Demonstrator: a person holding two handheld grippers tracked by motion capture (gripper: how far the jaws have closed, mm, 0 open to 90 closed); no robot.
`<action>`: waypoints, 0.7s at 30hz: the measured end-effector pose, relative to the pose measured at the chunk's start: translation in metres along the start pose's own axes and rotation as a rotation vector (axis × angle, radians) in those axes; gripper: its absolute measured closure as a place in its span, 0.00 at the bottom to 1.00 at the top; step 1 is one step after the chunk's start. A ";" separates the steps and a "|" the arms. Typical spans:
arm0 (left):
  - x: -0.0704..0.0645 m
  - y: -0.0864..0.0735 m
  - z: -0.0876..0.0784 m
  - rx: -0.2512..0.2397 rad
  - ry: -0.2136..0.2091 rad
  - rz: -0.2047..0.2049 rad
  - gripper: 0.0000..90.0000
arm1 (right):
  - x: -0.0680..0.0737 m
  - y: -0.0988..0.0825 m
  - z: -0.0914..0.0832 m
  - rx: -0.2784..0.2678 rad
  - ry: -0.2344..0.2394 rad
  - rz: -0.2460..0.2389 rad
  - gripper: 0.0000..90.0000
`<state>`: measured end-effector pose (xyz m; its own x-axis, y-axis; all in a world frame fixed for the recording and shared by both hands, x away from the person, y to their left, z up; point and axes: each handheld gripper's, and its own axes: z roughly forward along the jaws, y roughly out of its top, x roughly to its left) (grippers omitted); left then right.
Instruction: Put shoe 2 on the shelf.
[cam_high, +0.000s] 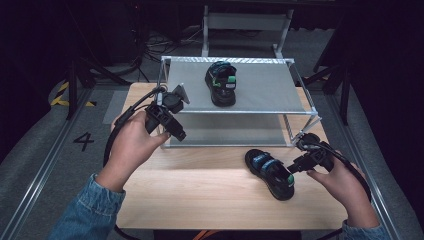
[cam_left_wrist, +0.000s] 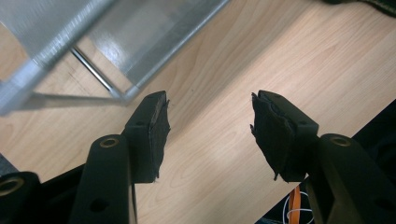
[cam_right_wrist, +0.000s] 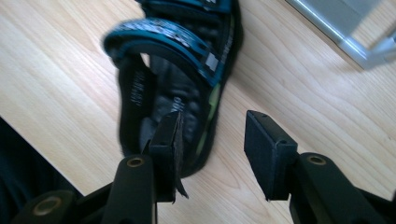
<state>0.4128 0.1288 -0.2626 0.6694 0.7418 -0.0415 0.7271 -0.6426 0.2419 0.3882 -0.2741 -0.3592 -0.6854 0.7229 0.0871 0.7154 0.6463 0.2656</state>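
Your right gripper (cam_high: 296, 167), jaws apart, straddles the heel side of the black sandal (cam_high: 270, 173) lying near the table's (cam_high: 200, 195) right front edge without clamping it, while your left gripper (cam_high: 176, 131) hangs open and empty by the metal rack's (cam_high: 250, 112) front left corner.

- The sandal on the table (cam_right_wrist: 177, 79) is cut off by the top edge of the right gripper view, so its toe end cannot be seen, and its near strap is blurred
- In the high view, the tag on the sandal on the rack (cam_high: 220, 82) is too small to read
- The rack (cam_left_wrist: 140, 37) runs out of the left gripper view at the top and left
- The person's forearms are cut off by the bottom edge of the high view
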 end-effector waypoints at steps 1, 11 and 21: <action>0.001 -0.003 0.003 -0.004 -0.007 -0.001 0.51 | 0.002 0.002 0.000 -0.002 0.003 -0.009 0.63; -0.002 -0.030 0.022 -0.016 -0.052 -0.022 0.51 | 0.013 0.013 0.002 -0.004 -0.001 -0.053 0.61; -0.010 -0.047 0.056 0.005 -0.067 -0.042 0.51 | 0.007 0.018 0.019 0.024 -0.064 -0.107 0.49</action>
<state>0.3802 0.1408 -0.3279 0.6471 0.7535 -0.1157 0.7551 -0.6126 0.2335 0.3983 -0.2526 -0.3725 -0.7482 0.6635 -0.0023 0.6426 0.7254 0.2469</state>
